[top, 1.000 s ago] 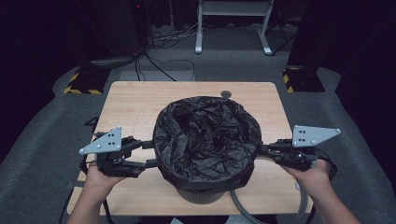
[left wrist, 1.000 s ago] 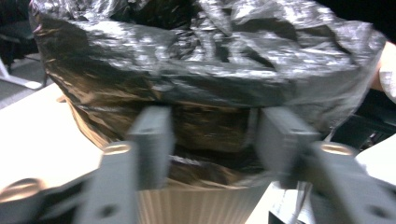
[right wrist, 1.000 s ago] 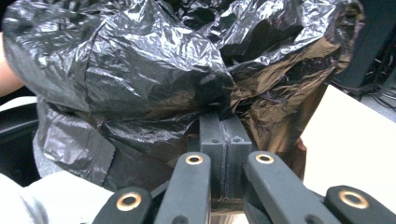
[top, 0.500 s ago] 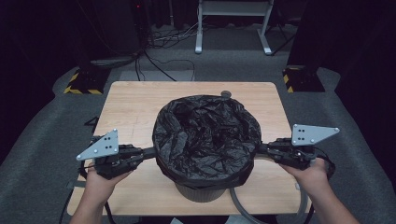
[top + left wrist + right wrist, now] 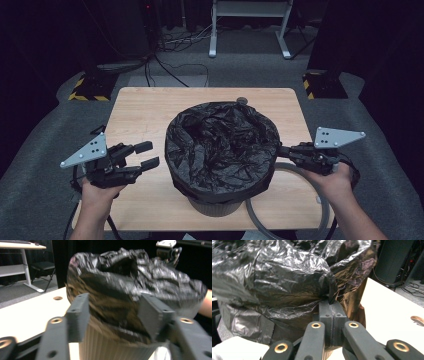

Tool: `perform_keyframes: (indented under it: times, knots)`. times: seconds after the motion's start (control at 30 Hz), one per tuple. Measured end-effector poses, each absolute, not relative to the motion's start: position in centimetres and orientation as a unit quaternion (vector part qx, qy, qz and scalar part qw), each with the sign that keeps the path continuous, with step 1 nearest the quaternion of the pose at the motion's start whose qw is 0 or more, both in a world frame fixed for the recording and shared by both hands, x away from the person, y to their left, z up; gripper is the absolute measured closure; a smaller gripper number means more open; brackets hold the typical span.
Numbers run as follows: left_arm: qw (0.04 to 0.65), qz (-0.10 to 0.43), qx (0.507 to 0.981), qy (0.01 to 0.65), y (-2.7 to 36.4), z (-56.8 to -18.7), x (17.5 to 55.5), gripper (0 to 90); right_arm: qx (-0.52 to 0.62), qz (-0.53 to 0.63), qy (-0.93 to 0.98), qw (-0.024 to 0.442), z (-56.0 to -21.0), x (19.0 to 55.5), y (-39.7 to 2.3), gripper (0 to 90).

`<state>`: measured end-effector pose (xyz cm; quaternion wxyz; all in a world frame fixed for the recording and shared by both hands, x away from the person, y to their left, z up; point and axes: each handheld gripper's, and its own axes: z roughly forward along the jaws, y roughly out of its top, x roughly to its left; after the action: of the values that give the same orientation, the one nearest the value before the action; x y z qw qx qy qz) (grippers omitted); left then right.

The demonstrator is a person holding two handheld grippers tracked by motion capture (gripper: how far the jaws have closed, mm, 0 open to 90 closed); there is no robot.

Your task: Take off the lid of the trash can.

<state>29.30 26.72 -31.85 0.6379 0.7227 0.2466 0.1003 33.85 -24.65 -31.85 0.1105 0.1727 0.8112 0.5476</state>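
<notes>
Black bag (image 5: 222, 145) lines the bin (image 5: 215, 205) at the table (image 5: 145, 107) centre. R gripper (image 5: 285, 151) at the bag's right rim, jaws pinched tight on a fold of plastic. L gripper (image 5: 148, 155) just left of the bag, apart from it; jaws just been opening, nothing between them. Bin mostly hidden under the bag; L gripper view blurred. Grey hose (image 5: 260, 220) loops by the bin base.

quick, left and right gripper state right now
left gripper: open, jaws have just been opening, nothing pinched, apart from the black bag.
right gripper: shut on a fold of the black bag.
</notes>
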Motion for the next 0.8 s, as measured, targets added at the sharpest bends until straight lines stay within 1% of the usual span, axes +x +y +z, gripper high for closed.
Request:
perform_keyframes:
  times: [0.03,0.17,0.33,0.4,0.47,0.5,0.57,0.67,0.7,0.77,0.8]
  knots:
    - [0.639,0.099,0.721,0.248,26.5,-31.6,29.4,36.6,0.171,0.548,0.811,0.112,-31.7,33.9,-24.6,89.7]
    - [0.642,0.088,0.718,0.255,25.4,-30.5,30.2,31.1,0.165,0.546,0.812,0.119,-31.4,33.9,-24.1,89.7]
    - [0.623,0.091,0.728,0.271,23.9,-30.0,31.3,30.4,0.164,0.543,0.815,0.119,-31.5,33.9,-23.9,89.6]
    - [0.617,0.086,0.732,0.276,23.6,-30.2,31.7,32.9,0.164,0.543,0.815,0.120,-31.6,33.9,-24.0,89.6]
    - [0.620,0.081,0.728,0.280,23.7,-30.4,31.8,42.1,0.164,0.543,0.815,0.120,-31.6,33.9,-24.0,89.6]
    - [0.625,0.082,0.725,0.278,24.0,-30.3,31.7,49.9,0.163,0.543,0.815,0.121,-31.6,33.9,-24.1,89.6]
    - [0.633,0.077,0.719,0.277,24.5,-30.3,31.6,62.7,0.162,0.544,0.814,0.119,-31.5,33.8,-24.2,89.5]
    - [0.635,0.090,0.719,0.269,24.8,-30.2,31.1,74.3,0.161,0.545,0.814,0.122,-31.4,33.7,-24.3,89.5]
    - [0.633,0.095,0.722,0.264,24.8,-30.1,30.9,83.2,0.160,0.546,0.813,0.121,-31.4,33.7,-24.3,89.5]
    - [0.626,0.110,0.728,0.255,24.7,-30.0,30.6,89.2,0.161,0.547,0.812,0.122,-31.4,33.7,-24.3,89.5]
    - [0.624,0.113,0.731,0.253,24.8,-30.0,30.4,89.7,0.161,0.547,0.812,0.124,-31.4,33.6,-24.3,89.6]
